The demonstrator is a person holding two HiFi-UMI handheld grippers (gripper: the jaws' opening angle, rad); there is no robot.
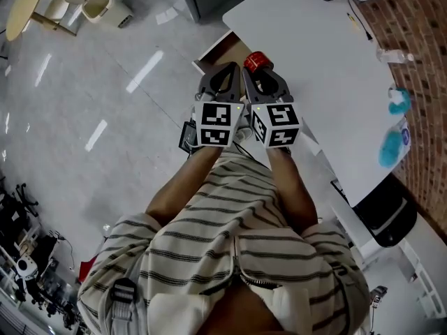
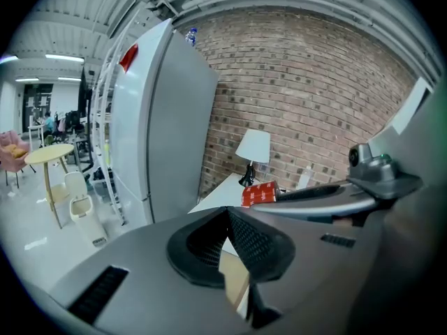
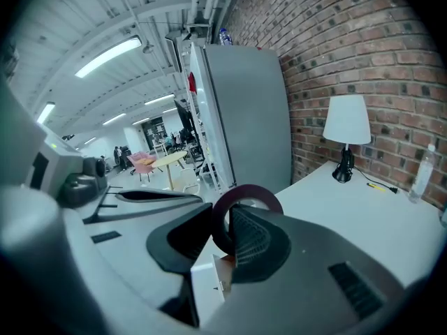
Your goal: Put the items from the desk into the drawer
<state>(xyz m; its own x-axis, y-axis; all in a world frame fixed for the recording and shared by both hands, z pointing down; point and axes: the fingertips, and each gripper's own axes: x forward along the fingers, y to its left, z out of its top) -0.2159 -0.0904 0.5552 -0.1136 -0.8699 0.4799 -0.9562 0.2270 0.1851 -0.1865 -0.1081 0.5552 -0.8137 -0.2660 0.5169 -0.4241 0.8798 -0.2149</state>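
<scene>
Where the desk (image 1: 314, 54) corner meets the open drawer (image 1: 229, 51), both tongs side by side: right tongs (image 1: 260, 72) clamped on red tape roll (image 1: 257, 62), held beside the drawer; left tongs (image 1: 222, 74) closed, empty; lamp (image 3: 347, 121) at desk's far end

**Student:** Which colour marks the roll of tape (image 1: 257, 62)?

**Tutor:** Bright red seen from above. In the right gripper view its ring reads dark maroon.

**Student:** And the surfaces around it?

**Tutor:** The desk (image 1: 314, 54) is white, and the drawer (image 1: 236, 50) is pale brown inside. The wall (image 1: 419, 40) is red-brown brick with pale mortar lines, and the floor (image 1: 105, 138) is glossy light grey.

**Student:** Any patterns?

**Tutor:** The marker cubes (image 1: 215, 124) (image 1: 277, 124) carry black-and-white squares. The shirt (image 1: 230, 243) is cream with thin dark stripes. The lamp (image 3: 347, 121) has a white shade and a black base.
</scene>
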